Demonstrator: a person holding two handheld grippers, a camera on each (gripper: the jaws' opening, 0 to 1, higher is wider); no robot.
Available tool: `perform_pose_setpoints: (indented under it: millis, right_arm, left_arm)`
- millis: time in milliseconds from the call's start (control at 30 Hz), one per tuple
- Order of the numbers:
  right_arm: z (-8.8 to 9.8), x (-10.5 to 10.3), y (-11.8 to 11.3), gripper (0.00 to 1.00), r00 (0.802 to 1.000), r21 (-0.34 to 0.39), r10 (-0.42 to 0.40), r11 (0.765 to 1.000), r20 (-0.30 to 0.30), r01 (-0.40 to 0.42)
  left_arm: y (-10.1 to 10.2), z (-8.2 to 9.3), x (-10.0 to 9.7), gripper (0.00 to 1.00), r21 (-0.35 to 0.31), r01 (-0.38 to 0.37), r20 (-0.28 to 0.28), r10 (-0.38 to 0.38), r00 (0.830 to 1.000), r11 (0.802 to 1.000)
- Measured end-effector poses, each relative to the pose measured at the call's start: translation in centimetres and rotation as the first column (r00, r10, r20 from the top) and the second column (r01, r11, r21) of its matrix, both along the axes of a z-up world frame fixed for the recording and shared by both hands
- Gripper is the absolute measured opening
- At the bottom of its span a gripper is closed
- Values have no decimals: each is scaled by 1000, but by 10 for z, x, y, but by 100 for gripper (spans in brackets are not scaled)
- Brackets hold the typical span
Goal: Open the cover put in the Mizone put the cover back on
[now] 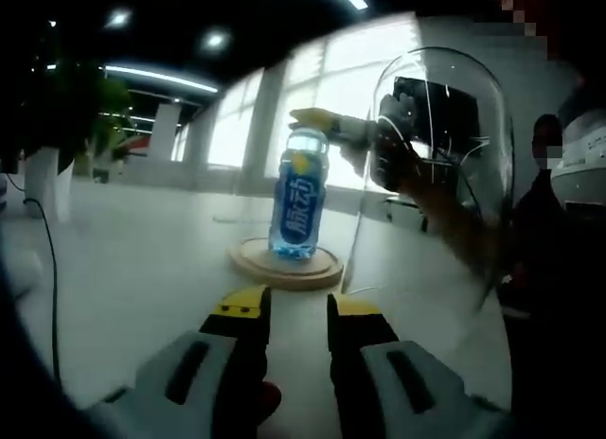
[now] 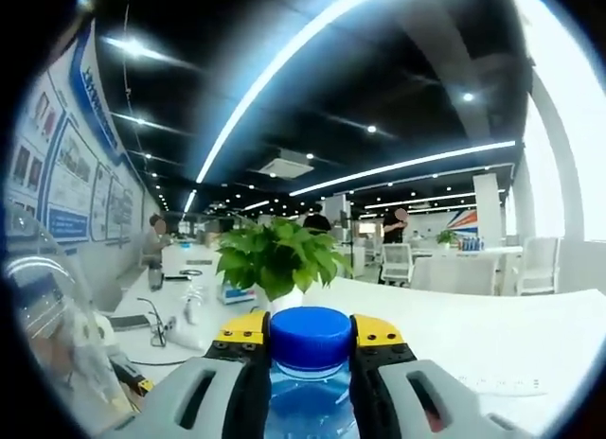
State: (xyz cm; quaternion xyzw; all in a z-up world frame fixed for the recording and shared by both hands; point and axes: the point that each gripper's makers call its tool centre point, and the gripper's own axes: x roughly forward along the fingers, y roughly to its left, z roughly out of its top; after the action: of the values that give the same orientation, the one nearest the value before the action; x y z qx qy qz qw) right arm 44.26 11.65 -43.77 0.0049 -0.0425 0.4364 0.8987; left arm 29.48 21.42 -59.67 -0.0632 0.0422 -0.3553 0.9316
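Note:
A blue Mizone bottle stands upright on a round wooden base in the left gripper view. My right gripper comes in from the right and holds the bottle at its neck. In the right gripper view its jaws are shut on the bottle just under the blue cap. The clear glass dome cover is off the base, just to its right, and part of the right gripper shows through it. The cover's curved glass also shows at the lower left. My left gripper is open, short of the base.
The base sits on a white table with a black cable at its left. A potted green plant stands beyond the bottle, with small items and cables on a desk to the left. People and chairs are further off.

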Motion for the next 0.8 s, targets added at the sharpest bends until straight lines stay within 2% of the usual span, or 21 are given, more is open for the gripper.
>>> perform_pose_setpoints:
  millis: [600, 800]
  right_arm:
    - [-2, -1, -5, 28, 1000, 16, -15, 1000, -7, 15]
    - [-3, -7, -11, 27, 1000, -19, -22, 1000, 4, 22]
  left_arm:
    - [0, 0, 0, 18, -3, -3, 0, 3, 1000, 1000]
    - [0, 0, 0, 18, 5, -7, 5, 7, 1000, 1000]
